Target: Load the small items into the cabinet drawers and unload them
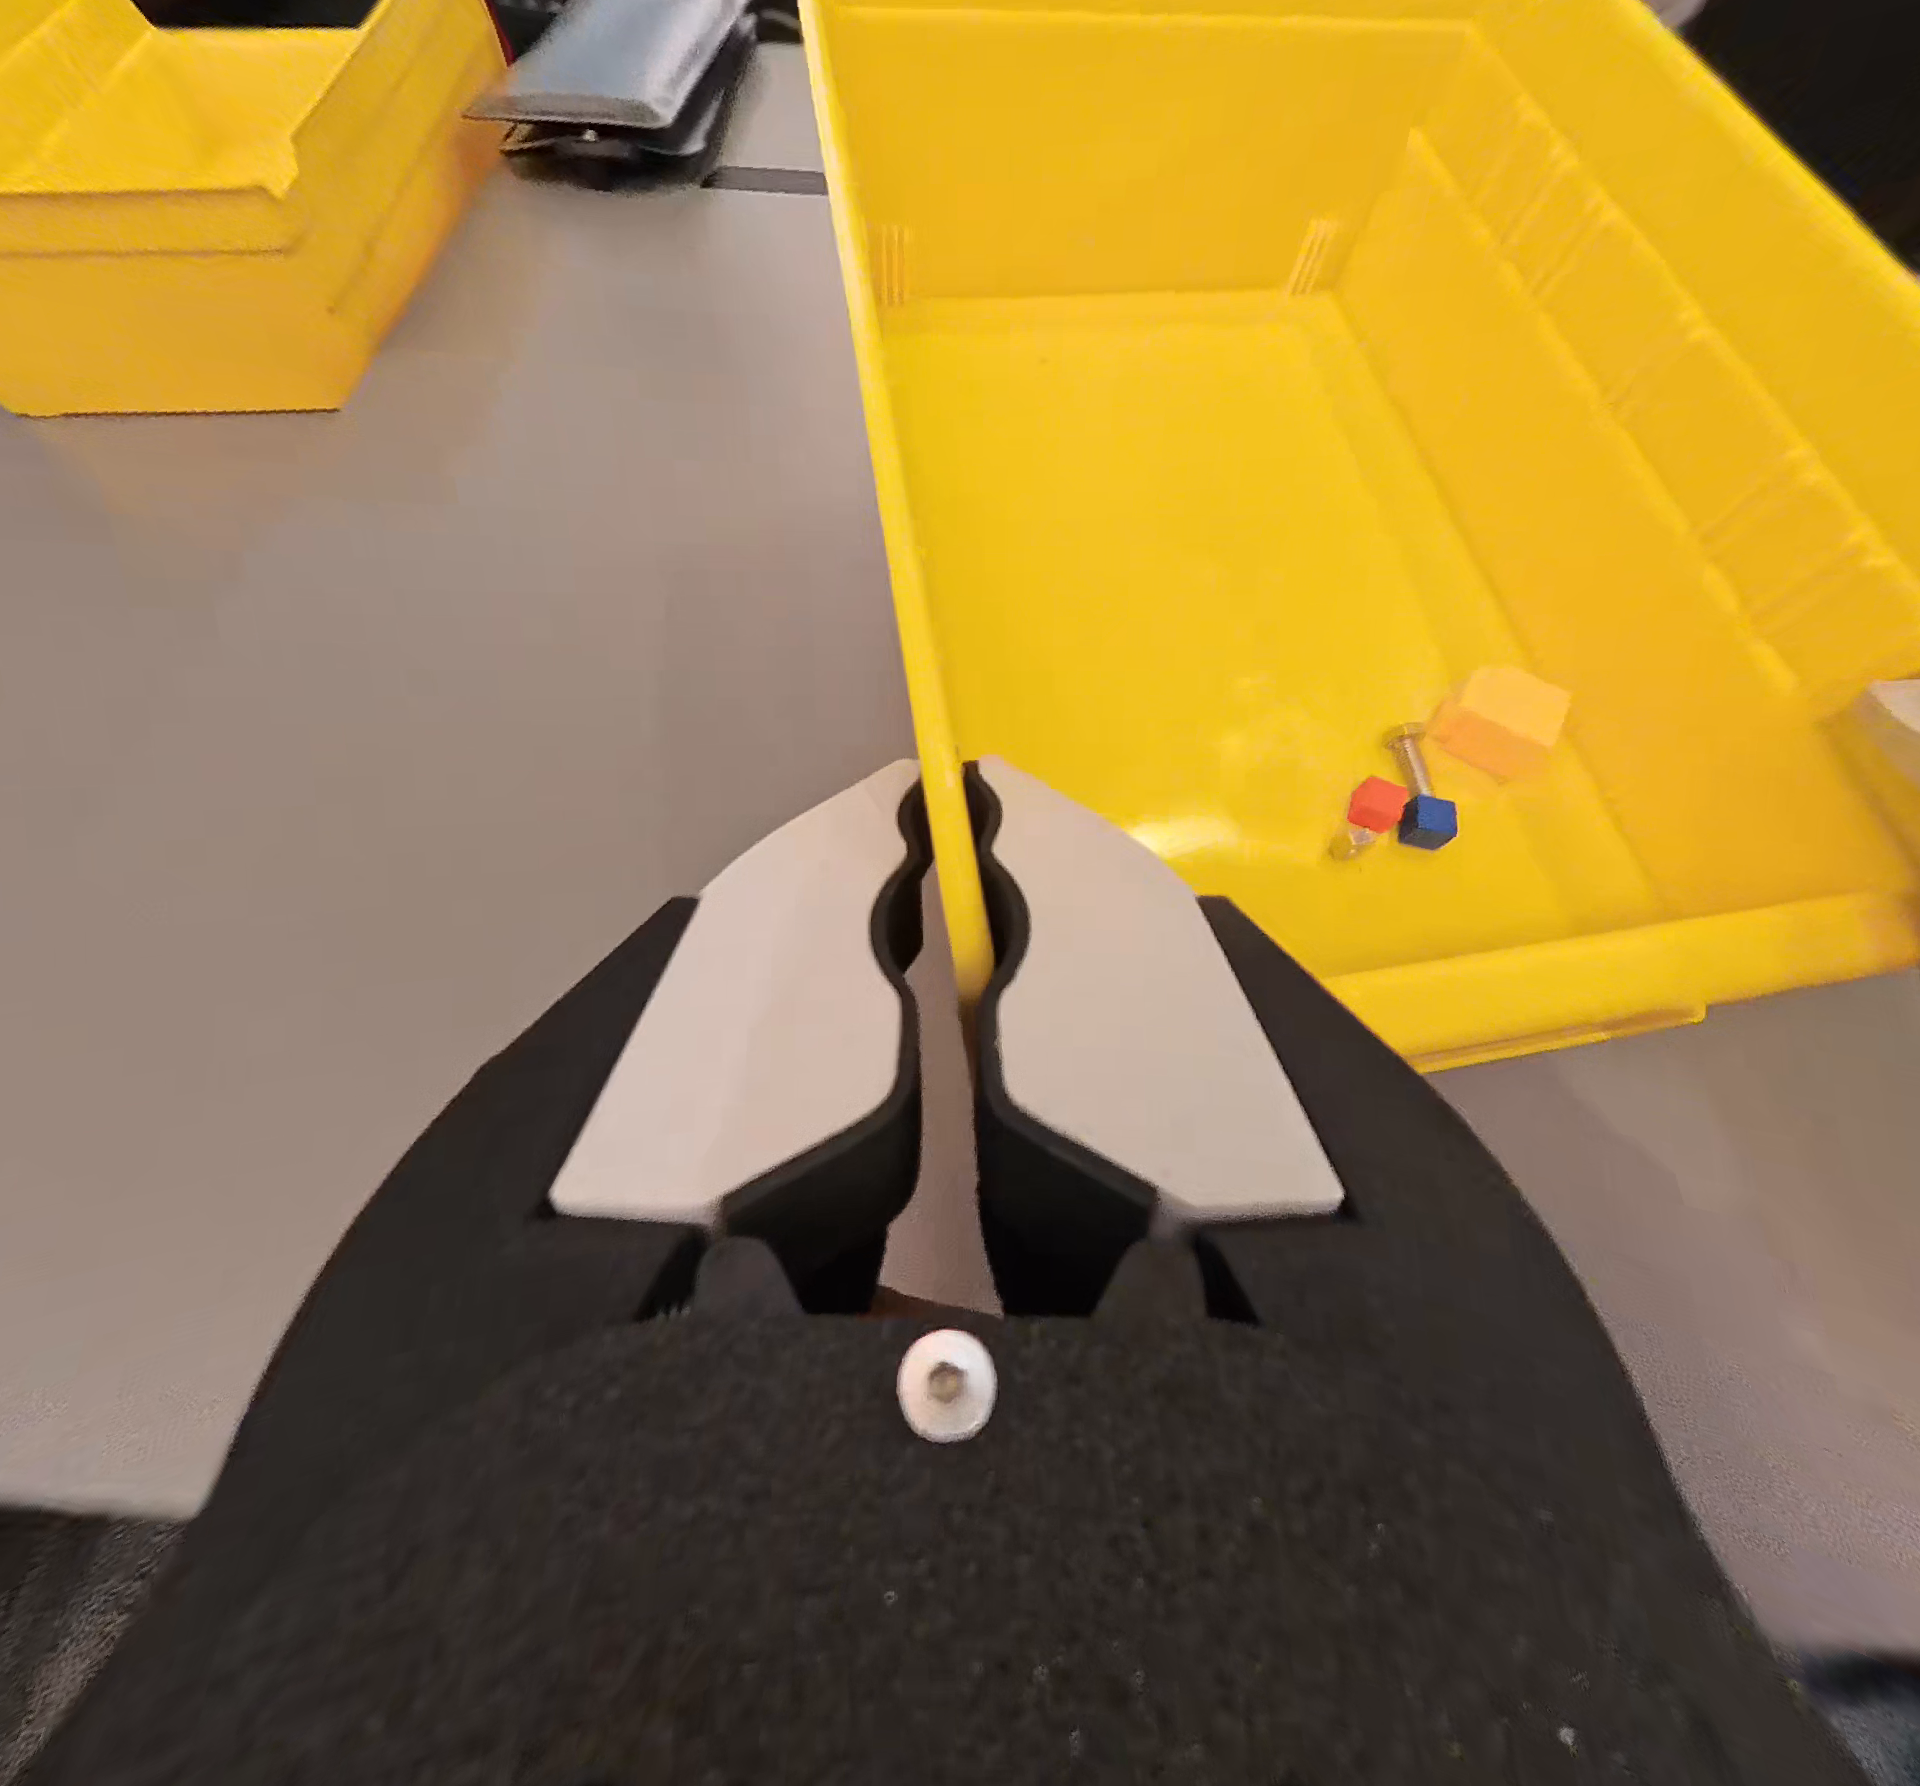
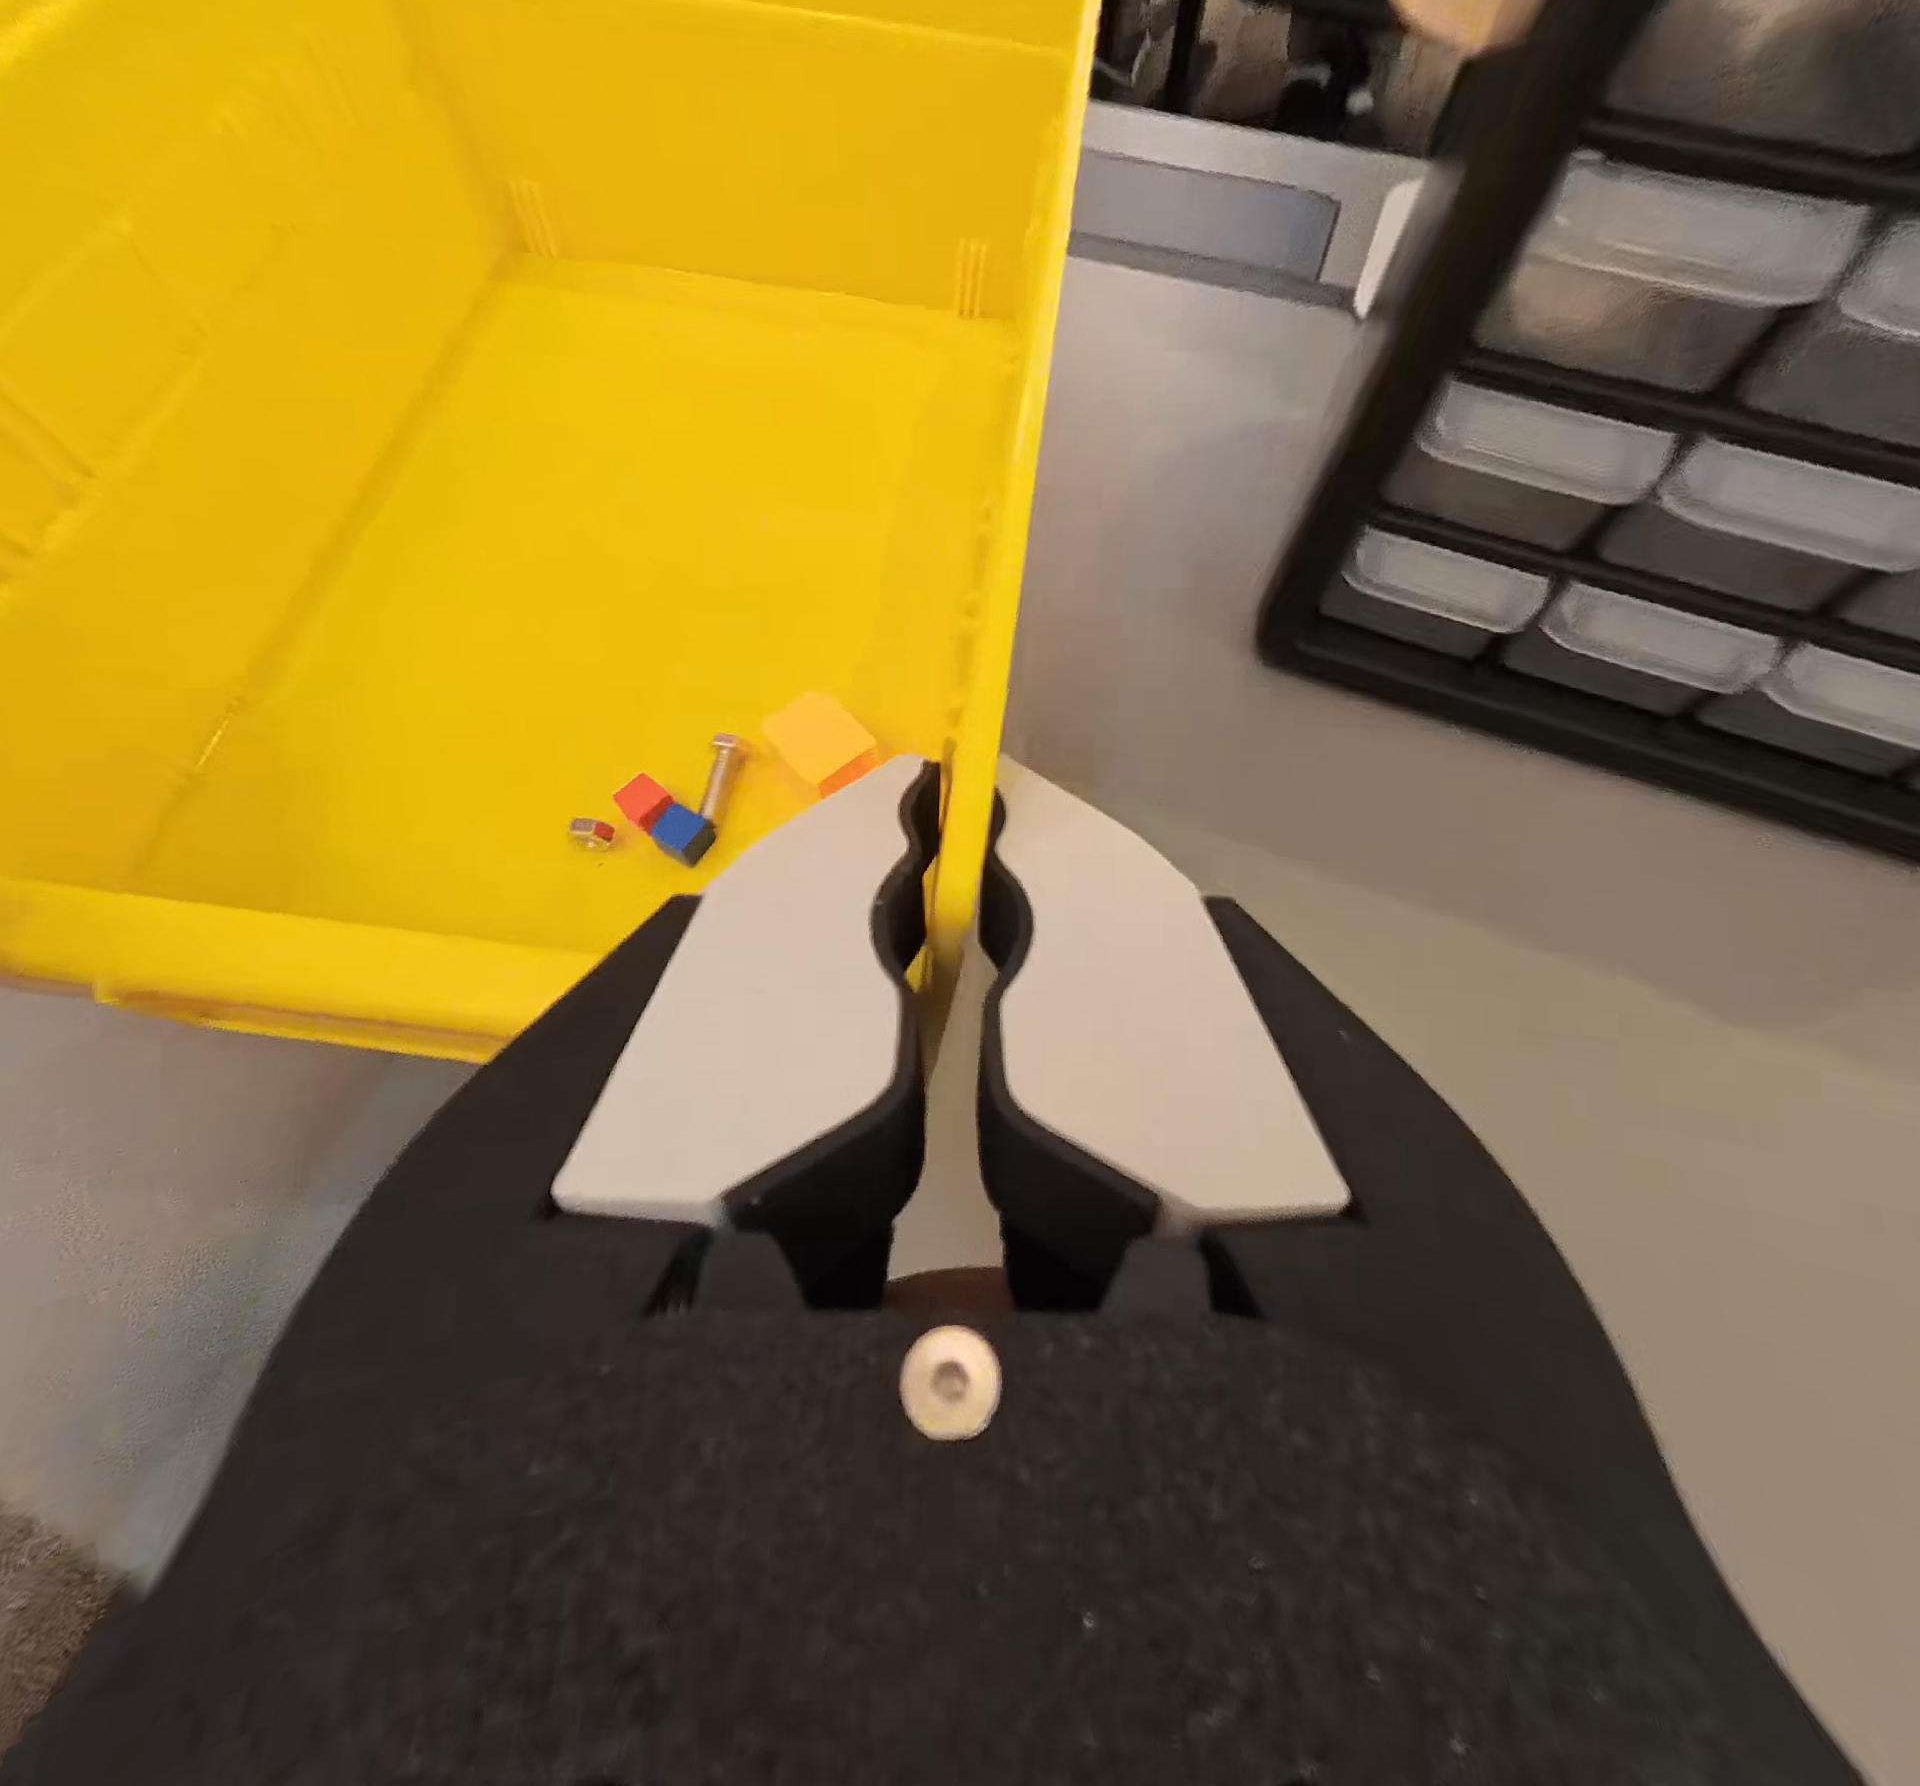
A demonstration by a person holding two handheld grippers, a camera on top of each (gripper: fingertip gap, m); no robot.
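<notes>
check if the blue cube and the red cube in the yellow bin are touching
Touching. The right wrist view shows the red cube pressed against the blue cube on the yellow bin floor, no gap visible.

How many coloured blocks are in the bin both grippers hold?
3, all near the front of the yellow bin: an orange block by the right wall, and a red block touching a blue block. None looks hidden.

Your right view blurs the drawer cabinet (image 2: 1662, 489), cut off at its edge; your finger (image 2: 790, 988) hides part of the orange block (image 2: 821, 734).
</notes>
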